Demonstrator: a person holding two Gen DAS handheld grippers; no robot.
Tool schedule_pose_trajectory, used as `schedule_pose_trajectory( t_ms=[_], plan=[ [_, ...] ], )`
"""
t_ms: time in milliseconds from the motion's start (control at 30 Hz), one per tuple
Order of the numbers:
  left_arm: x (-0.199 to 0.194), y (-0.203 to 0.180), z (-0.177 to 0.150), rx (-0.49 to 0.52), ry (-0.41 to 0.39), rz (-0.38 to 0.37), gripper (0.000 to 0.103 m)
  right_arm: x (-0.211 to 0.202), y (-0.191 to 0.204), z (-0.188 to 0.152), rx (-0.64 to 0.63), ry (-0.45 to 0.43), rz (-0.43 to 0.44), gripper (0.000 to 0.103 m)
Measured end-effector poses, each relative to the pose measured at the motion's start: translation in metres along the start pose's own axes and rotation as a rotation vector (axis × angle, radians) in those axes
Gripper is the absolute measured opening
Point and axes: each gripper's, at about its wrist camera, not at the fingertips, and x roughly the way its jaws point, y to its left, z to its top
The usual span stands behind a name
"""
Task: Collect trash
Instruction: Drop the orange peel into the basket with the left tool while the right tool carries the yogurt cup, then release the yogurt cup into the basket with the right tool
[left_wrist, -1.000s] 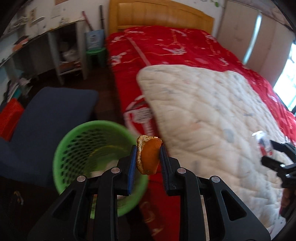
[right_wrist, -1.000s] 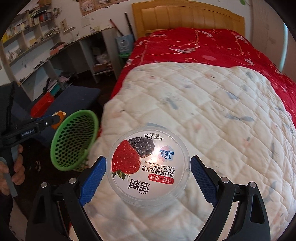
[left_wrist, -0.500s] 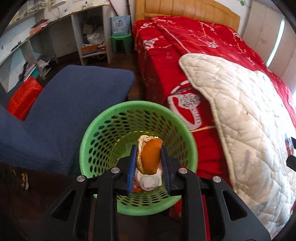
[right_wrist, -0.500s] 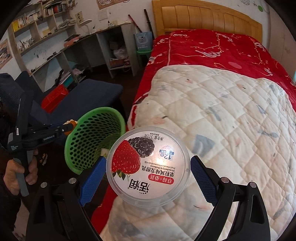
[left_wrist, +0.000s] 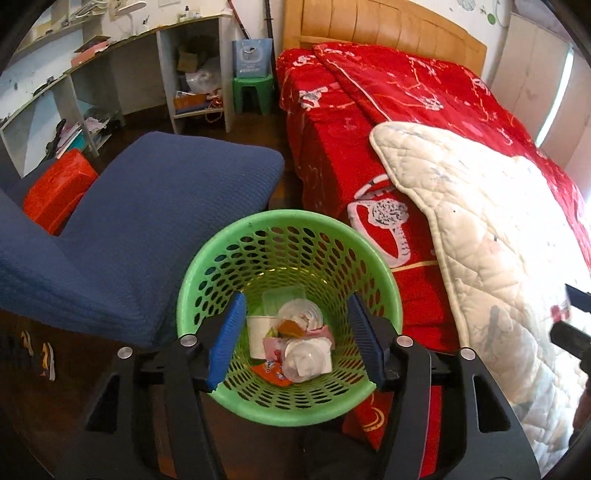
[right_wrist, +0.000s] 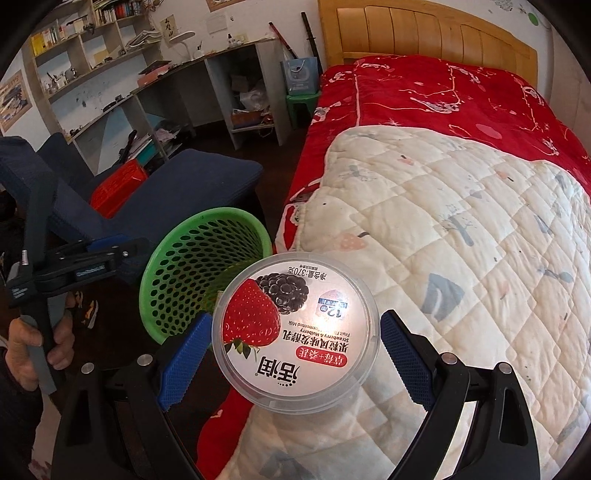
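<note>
Left wrist view: left tool (left_wrist: 297, 338) opening, nothing between its pads; the orange peel it gripped a moment ago is gone, presumably dropped into the green perforated plastic basket (left_wrist: 236, 240) below. Right wrist view: right tool (right_wrist: 295, 363) clamped on round clear-lidded yogurt tub (right_wrist: 295, 338), near basket (right_wrist: 166, 258); due next.

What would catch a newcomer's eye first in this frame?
The yogurt tub, its strawberry lid filling the right wrist view, sits between the pads of the right hand-held gripper over the bed's edge. Next comes the green basket on the floor beside the red bed, with cups and wrappers in the bottom. The left hand-held gripper hangs right over it, jaws opening with nothing between them.
</note>
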Motion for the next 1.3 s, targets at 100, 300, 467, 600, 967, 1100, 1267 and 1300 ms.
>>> schedule_pose_trajectory(
  t_ms=[100, 300, 467, 600, 967, 1100, 1267, 1300],
  plan=[
    [-0.008, 0.008, -0.001, -0.018, -0.005, 0.012, 0.066, 0.008, 0.007, 0.003, -0.003, 0.005, 0.016, 0.088],
    [-0.023, 0.025, -0.007, -0.060, -0.017, 0.024, 0.069, 0.028, 0.026, 0.009, -0.007, 0.027, 0.056, 0.088],
    [-0.035, 0.033, -0.021, -0.053, -0.020, 0.064, 0.070, 0.044, 0.044, 0.014, -0.018, 0.046, 0.084, 0.088],
    [-0.046, 0.041, -0.031, -0.056, -0.028, 0.088, 0.070, 0.053, 0.058, 0.016, -0.037, 0.058, 0.100, 0.088],
    [-0.065, 0.058, -0.049, -0.072, -0.050, 0.133, 0.072, 0.092, 0.104, 0.034, -0.064, 0.083, 0.152, 0.088],
    [-0.065, 0.058, -0.050, -0.074, -0.049, 0.131, 0.072, 0.105, 0.116, 0.038, -0.061, 0.084, 0.180, 0.088],
    [-0.064, 0.056, -0.051, -0.079, -0.042, 0.127, 0.073, 0.116, 0.127, 0.041, -0.054, 0.087, 0.205, 0.089],
    [-0.064, 0.055, -0.052, -0.080, -0.041, 0.124, 0.073, 0.116, 0.127, 0.041, -0.050, 0.089, 0.212, 0.089]
  ],
)
